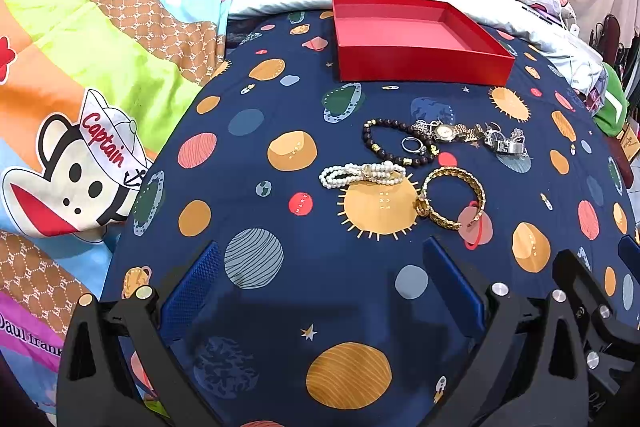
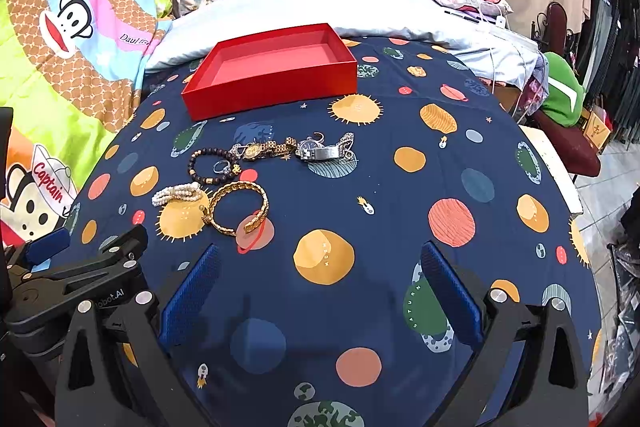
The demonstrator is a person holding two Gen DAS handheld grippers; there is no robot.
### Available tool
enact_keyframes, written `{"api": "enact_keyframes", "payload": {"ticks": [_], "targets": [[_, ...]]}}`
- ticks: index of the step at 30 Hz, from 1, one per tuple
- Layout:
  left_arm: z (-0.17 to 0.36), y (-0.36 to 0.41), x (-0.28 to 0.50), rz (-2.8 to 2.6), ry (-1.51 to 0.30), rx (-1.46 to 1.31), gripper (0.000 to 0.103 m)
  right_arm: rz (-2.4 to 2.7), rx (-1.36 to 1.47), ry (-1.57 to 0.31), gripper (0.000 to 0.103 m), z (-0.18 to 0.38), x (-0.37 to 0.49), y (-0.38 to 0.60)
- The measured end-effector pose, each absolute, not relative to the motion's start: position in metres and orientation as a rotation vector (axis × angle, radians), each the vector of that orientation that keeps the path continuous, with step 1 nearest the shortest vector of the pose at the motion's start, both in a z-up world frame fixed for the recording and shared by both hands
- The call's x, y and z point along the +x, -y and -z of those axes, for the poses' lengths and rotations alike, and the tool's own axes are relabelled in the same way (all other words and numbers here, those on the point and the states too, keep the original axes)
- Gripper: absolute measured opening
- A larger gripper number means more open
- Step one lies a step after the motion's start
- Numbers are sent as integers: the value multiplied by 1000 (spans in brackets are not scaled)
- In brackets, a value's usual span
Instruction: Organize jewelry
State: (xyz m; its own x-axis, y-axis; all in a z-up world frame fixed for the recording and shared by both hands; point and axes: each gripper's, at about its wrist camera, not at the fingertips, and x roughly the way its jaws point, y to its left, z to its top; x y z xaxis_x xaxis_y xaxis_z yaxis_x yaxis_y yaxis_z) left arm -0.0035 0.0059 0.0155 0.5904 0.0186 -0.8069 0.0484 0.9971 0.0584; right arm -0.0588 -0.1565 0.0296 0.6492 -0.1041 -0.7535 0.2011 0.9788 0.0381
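With both claws held wide and empty, the gold bracelet (image 1: 454, 197) is to be grasped first and transferred to the red box (image 1: 420, 41).

I count one red box (image 1: 420, 67), open top, nothing in it. Bracelets, three: one dark bead bracelet (image 1: 380, 143), one pearl bracelet (image 1: 362, 175), one gold chain bangle (image 1: 456, 197). Watches, two: one gold watch (image 1: 446, 133), one silver watch (image 1: 506, 143). One silver ring (image 1: 412, 145) inside the bead loop. Some small silver bits tangled by the watches, can't count them. Two tongs, mine: left tongs (image 1: 320, 291) and right tongs (image 2: 320, 291), each with two blue pads, spread apart.
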Motion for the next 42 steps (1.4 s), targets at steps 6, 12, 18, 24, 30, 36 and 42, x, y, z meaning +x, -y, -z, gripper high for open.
{"api": "enact_keyframes", "payload": {"ticks": [6, 12, 18, 24, 30, 36, 42], "targets": [[-16, -5, -3, 16, -940, 78, 97, 175, 128, -848, 98, -30, -58, 157], [-16, -5, -3, 15, -940, 79, 97, 173, 135, -851, 98, -29, -58, 157], [-15, -6, -3, 15, -942, 77, 97, 176, 133, -855, 98, -27, -58, 156], [-15, -6, -3, 15, -942, 79, 97, 180, 133, -857, 98, -26, -58, 157], [-14, -6, -4, 13, -943, 79, 97, 184, 134, -852, 98, -25, -58, 157], [-13, -6, -4, 13, -945, 79, 97, 184, 138, -849, 98, -25, -59, 159], [-11, -6, -4, 16, -950, 76, 97, 184, 134, -849, 98, -24, -59, 159]]}}
